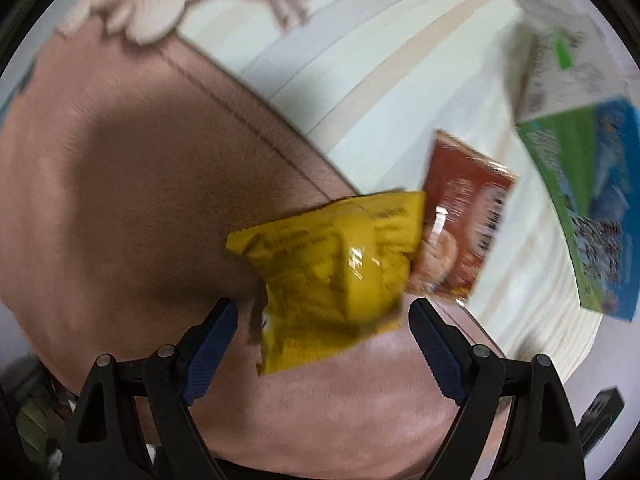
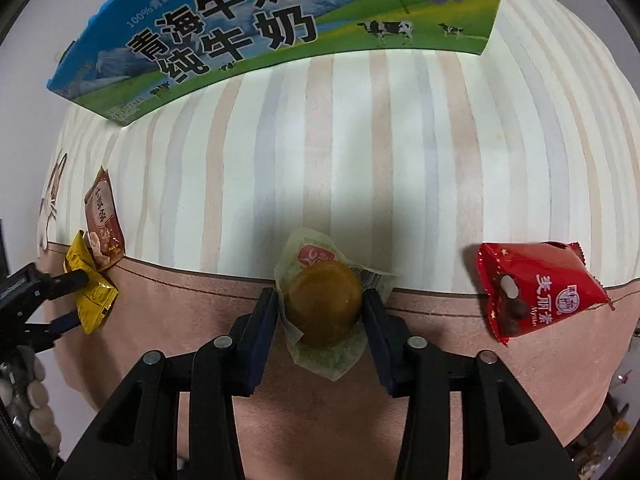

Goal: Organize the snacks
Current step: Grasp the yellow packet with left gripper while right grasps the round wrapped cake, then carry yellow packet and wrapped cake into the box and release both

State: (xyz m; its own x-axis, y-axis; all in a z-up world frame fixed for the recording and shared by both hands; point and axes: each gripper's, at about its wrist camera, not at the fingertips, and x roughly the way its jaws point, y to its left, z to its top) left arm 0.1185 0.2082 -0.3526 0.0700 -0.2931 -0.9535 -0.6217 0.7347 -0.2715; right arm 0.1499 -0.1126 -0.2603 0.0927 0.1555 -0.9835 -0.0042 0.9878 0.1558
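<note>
- Step in hand: picking up — both tongs are at snacks lying along the seam where the bed's pink border meets its striped sheet point(image 2: 360, 152).
- The right tongs point(image 2: 320, 304) stand spread, one finger on each side of the round brown pastry in a clear wrapper point(image 2: 323, 305); the pads look just beside it or barely touching, not yet squeezing.
- The left tongs point(image 1: 320, 312) are spread too in their own view, the yellow packet point(image 1: 336, 268) between and ahead of the fingers. From the right view a finger lies on the packet, but I cannot tell whether it is gripped.
- A brown packet point(image 1: 460, 224) touches the yellow one; the red packet point(image 2: 536, 292) lies well apart toward the bed's right side.
- The milk carton point(image 2: 280, 28) stands at the far edge — probably the gathering place.
- Next move: close gently on the pastry, since it looks soft, and lift straight.
</note>
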